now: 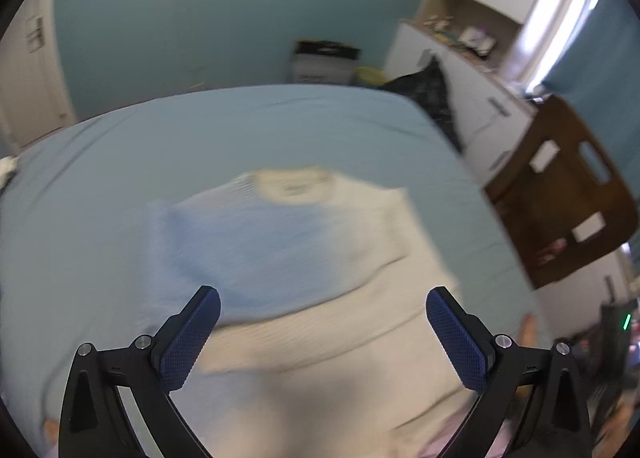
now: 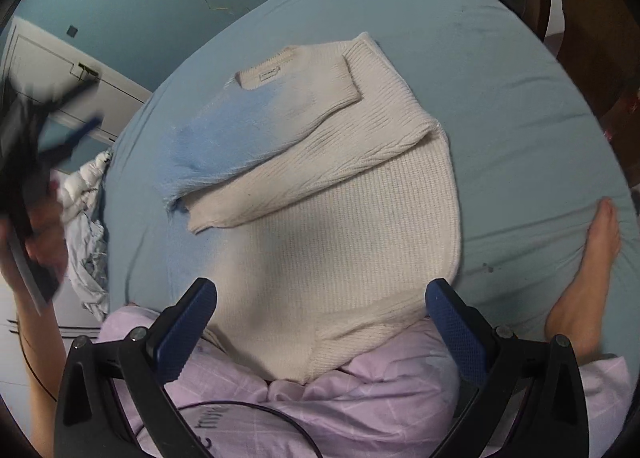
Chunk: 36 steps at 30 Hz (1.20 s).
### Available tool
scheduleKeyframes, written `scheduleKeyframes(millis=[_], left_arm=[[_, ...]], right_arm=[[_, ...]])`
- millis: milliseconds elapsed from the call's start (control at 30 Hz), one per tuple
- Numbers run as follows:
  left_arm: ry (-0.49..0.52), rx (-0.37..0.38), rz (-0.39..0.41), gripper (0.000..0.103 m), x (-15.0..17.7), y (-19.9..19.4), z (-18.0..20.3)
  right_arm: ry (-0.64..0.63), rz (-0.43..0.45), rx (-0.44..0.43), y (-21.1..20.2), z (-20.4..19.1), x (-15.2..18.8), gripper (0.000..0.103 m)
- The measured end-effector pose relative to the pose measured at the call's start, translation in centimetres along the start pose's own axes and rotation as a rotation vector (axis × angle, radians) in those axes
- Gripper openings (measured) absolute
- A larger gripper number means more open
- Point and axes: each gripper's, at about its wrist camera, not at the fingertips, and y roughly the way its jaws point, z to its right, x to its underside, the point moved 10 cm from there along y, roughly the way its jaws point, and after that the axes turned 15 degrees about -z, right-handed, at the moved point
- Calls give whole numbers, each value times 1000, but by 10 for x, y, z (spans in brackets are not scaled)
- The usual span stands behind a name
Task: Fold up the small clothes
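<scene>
Above the blurred sweater [image 1: 304, 258], both the left claw [image 1: 323, 332] and right claw [image 2: 321, 328] gape wide, empty.

No text is legible. The neck label [image 2: 269, 73] inside the sweater [image 2: 340, 194] collar is too small to read.

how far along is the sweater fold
Done: both sleeves of the cream and light-blue ribbed knit sweater are folded across its chest as it lies on the light-blue bedsheet. In hand: nothing; the left gripper and the right gripper are open above the fabric. Left: the body is still full length, its hem by the lilac trousers.
</scene>
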Motion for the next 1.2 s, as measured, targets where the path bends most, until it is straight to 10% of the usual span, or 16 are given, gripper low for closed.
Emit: scheduleKeyframes(millis=[267,633,733,767,800,833,1200], left_arm=[[-274,-151,-25,103,117,1,-147],[-192,-240,-80,103,154,44,-169],[-147,-264,-98,103,156,47,-165],[-142,-270,-103,103,157,47,-164],[-139,-276,-103,103,157,47,-164],[-133,-281,-99,103,158,44,-164],[-191,-288,-96,103,157,44,-183]], right_arm=[[191,-167,-437,80,-22,-108,102],[339,-60,-230,200,12,-256,83],[270,-1,-150,198,-1,-265,73],[220,14,-92,197,-7,-266,58],[199,20,-39,195,-8,-266,21],[192,24,3,193,-6,-264,15],[14,247,-344,33,-106,-256,10]])
